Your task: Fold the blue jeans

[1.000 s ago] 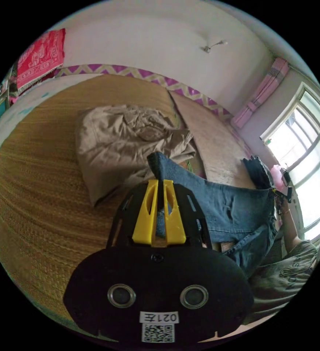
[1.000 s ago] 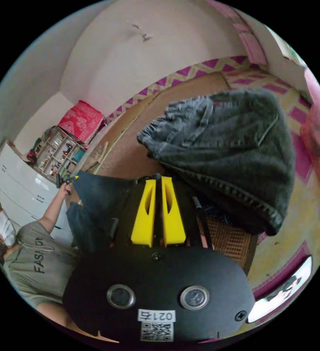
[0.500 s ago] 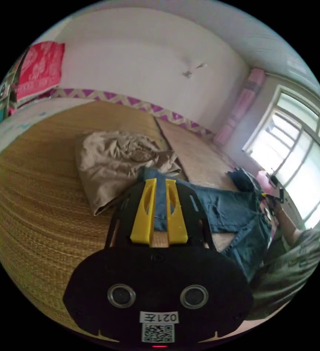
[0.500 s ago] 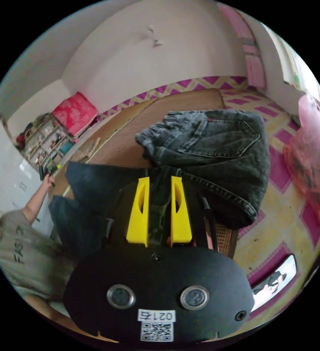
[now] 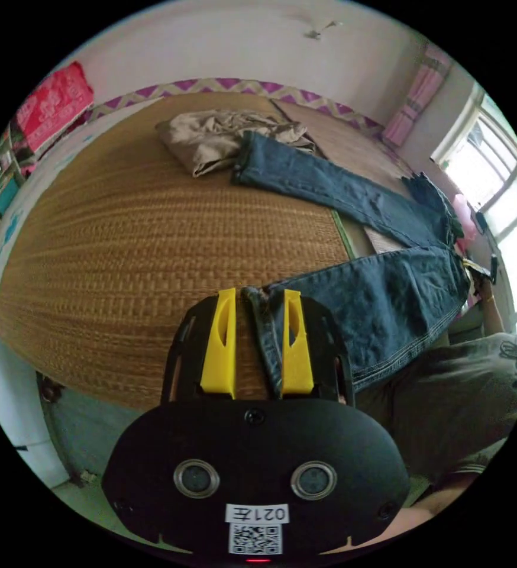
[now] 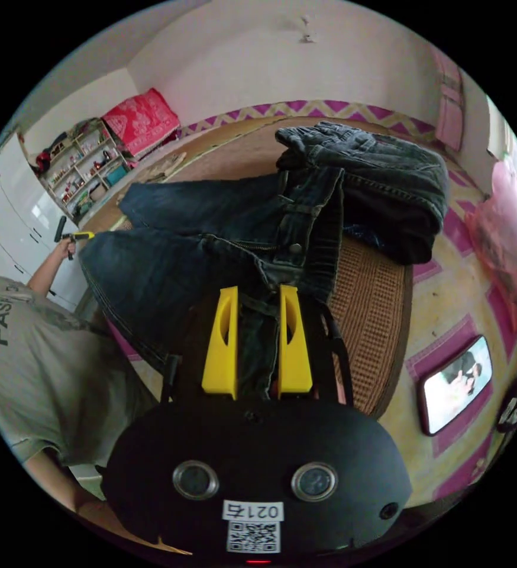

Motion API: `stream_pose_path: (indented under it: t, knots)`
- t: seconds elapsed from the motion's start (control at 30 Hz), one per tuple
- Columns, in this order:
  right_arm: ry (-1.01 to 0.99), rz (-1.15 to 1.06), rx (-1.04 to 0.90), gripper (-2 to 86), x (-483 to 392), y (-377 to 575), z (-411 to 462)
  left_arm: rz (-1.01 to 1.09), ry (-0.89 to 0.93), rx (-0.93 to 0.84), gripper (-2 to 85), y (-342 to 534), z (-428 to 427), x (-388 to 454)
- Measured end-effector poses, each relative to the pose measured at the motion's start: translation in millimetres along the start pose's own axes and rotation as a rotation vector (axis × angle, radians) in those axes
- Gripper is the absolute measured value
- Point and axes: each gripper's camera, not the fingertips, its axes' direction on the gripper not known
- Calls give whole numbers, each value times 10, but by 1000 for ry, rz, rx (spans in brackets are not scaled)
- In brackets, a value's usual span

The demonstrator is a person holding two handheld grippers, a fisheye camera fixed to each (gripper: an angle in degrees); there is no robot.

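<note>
The blue jeans (image 5: 383, 290) lie spread on the woven mat (image 5: 140, 236). One leg runs far across it and the other ends at my left gripper (image 5: 259, 293). That gripper is open; the leg's hem rests between the jaws against the right one, with bare mat showing beside it. In the right gripper view the jeans (image 6: 211, 236) lie with waistband and zip toward me. My right gripper (image 6: 258, 290) stands open, and waistband cloth fills the gap between its jaws. The left gripper (image 6: 72, 235) shows small in a hand at the far leg end.
A crumpled khaki garment (image 5: 217, 130) lies at the far leg's end. Folded black jeans (image 6: 388, 171) sit beside the waistband. The person's grey shirt (image 6: 28, 367) is close by. A pink bag (image 6: 507, 236), a framed screen (image 6: 456, 381) on the floor, shelves (image 6: 87, 171).
Both grippers were shut on the lifted jeans a second ago. The jeans now lie flat on the mat and both pairs of jaws have opened. Both cameras swung down toward the mat.
</note>
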Motion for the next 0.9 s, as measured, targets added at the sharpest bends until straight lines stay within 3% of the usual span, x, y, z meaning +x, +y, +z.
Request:
stream_pose_path:
  t: [0.27, 0.47, 0.67, 0.9]
  knots:
    - [-46, 46, 16, 114, -133, 592, 70, -34, 84, -25, 105, 232, -158, -100]
    - [-70, 104, 72, 113, -158, 954, 115, -31, 169, 17, 3, 324, -201, -74]
    - [-42, 112, 97, 112, -304, 1092, 155, 83, 177, 189, -8, 4, -762, 91]
    - [97, 96, 98, 110, -604, 1332, 457, 38, 107, -63, -6, 11, -47, -82]
